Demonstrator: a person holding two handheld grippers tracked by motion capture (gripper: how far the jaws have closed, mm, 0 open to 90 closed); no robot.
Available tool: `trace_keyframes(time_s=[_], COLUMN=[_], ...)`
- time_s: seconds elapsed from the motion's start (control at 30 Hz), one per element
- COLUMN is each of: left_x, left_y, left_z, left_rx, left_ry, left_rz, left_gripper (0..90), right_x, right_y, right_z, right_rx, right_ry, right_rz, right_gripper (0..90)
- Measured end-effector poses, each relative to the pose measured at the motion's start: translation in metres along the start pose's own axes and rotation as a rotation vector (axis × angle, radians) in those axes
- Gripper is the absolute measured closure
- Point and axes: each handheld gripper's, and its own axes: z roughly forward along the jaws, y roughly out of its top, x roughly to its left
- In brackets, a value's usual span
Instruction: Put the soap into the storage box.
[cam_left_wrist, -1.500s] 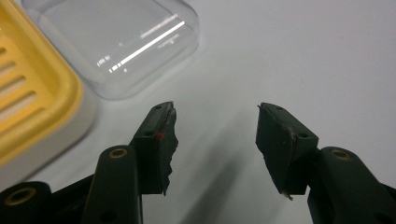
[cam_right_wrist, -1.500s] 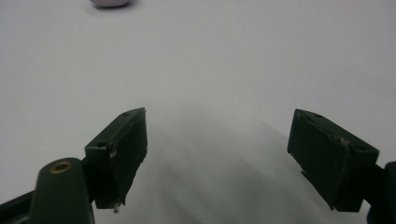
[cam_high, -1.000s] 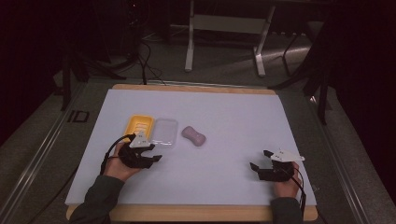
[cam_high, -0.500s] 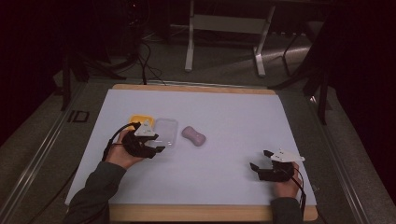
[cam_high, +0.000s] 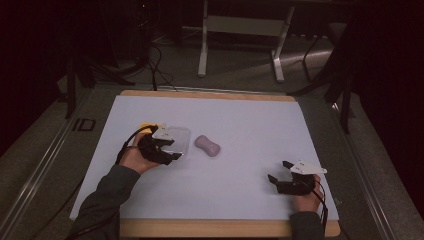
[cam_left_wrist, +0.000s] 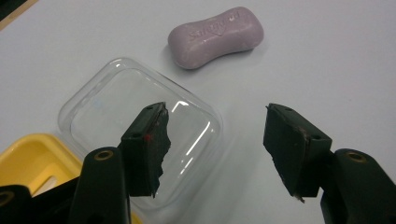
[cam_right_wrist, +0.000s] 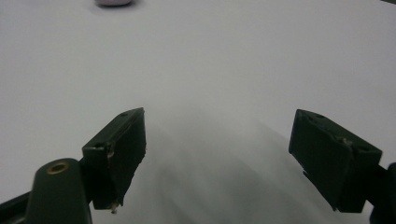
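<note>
A purple soap bar (cam_high: 207, 146) (cam_left_wrist: 215, 37) lies on the white table sheet, right of a clear plastic lid (cam_high: 179, 136) (cam_left_wrist: 116, 107). A yellow soap dish (cam_high: 146, 127) (cam_left_wrist: 32, 161) sits at the lid's left. My left gripper (cam_high: 174, 150) (cam_left_wrist: 219, 149) hovers over the lid's near right corner. Its jaws have just been opening and stand apart, with nothing pressed between the pads. My right gripper (cam_high: 280, 171) (cam_right_wrist: 217, 154) rests open near the front right of the sheet, nothing between its jaws; the soap bar (cam_right_wrist: 114, 2) peeks in at its view's top edge.
The white sheet (cam_high: 250, 120) covers a wooden table top (cam_high: 220, 228). Beyond the far edge are dark floor, cables and a metal stand's legs (cam_high: 240, 45). Bare sheet lies between the two grippers and behind the soap.
My left hand has moved away from the front edge and to the right, up to the clear lid, and its jaws have parted. The right hand has stayed put.
</note>
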Motion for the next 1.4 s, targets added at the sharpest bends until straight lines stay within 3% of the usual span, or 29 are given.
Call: trace_keyframes(time_s=[0.33,0.5,0.7,1.1,1.4], left_x=[0.004,0.007,0.011,0.016,0.021], left_y=[0.009,0.015,0.020,0.031,0.035], left_z=[0.008,0.015,0.022,0.032,0.037], left_rx=[-0.010,0.008,-0.011,0.028,0.029], left_ry=[-0.029,-0.036,-0.068,-0.061,-0.057], left_rz=[0.019,0.038,0.022,0.043,0.027], left_gripper=[33.5,33.5,30.6,28.2,27.4], right_x=[0.000,0.000,0.000,0.000,0.000], right_y=[0.000,0.000,0.000,0.000,0.000], right_z=[0.000,-0.001,-0.001,-0.001,-0.001], right_rx=[-0.002,-0.004,-0.005,-0.007,-0.007], right_ry=[0.000,0.001,0.003,0.006,0.006], right_rz=[0.002,0.000,0.001,0.001,-0.002], right_gripper=[18.5,18.5,18.5,18.5,18.6])
